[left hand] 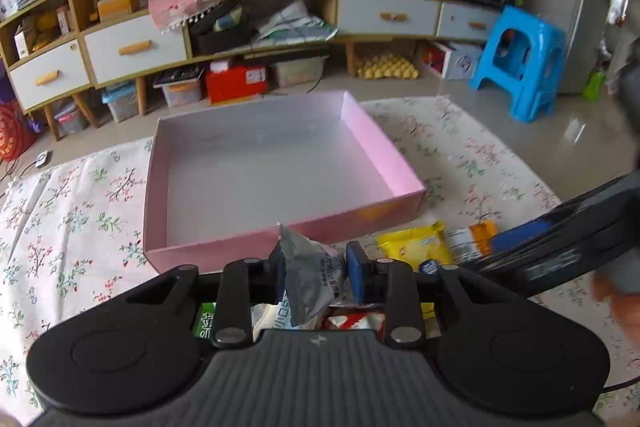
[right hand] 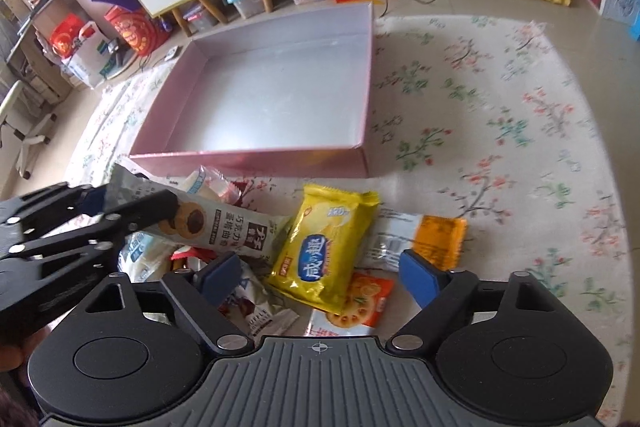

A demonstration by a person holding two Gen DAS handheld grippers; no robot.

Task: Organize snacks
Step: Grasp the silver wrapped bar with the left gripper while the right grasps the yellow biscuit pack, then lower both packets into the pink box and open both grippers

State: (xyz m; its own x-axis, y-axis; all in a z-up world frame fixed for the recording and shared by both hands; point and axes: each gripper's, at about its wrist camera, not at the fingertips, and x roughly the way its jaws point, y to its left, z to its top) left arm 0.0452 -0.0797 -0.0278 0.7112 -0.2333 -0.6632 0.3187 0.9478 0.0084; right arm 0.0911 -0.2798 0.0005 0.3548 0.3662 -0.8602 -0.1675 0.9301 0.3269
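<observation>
Crinkly grey cookie packet (left hand: 310, 275) pinched between left fingers (left hand: 280, 269); right fingers (right hand: 418, 277) apart over glossy wrappers.

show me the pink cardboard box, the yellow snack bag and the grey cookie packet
Pink cardboard box (right hand: 256, 159): right wrist view, near wall.
Yellow snack bag (right hand: 324, 247): right wrist view, printed front.
Grey cookie packet (left hand: 310, 273): left wrist view, wrapper's middle.

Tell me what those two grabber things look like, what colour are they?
Both are black plastic. The left gripper and the right gripper each have a ribbed grey body, two round black discs at the sides, jointed black link arms with silver rivets, and blue pads on the fingers. A small crosshair mark sits on the grey body. No sleeve can be made out.
</observation>
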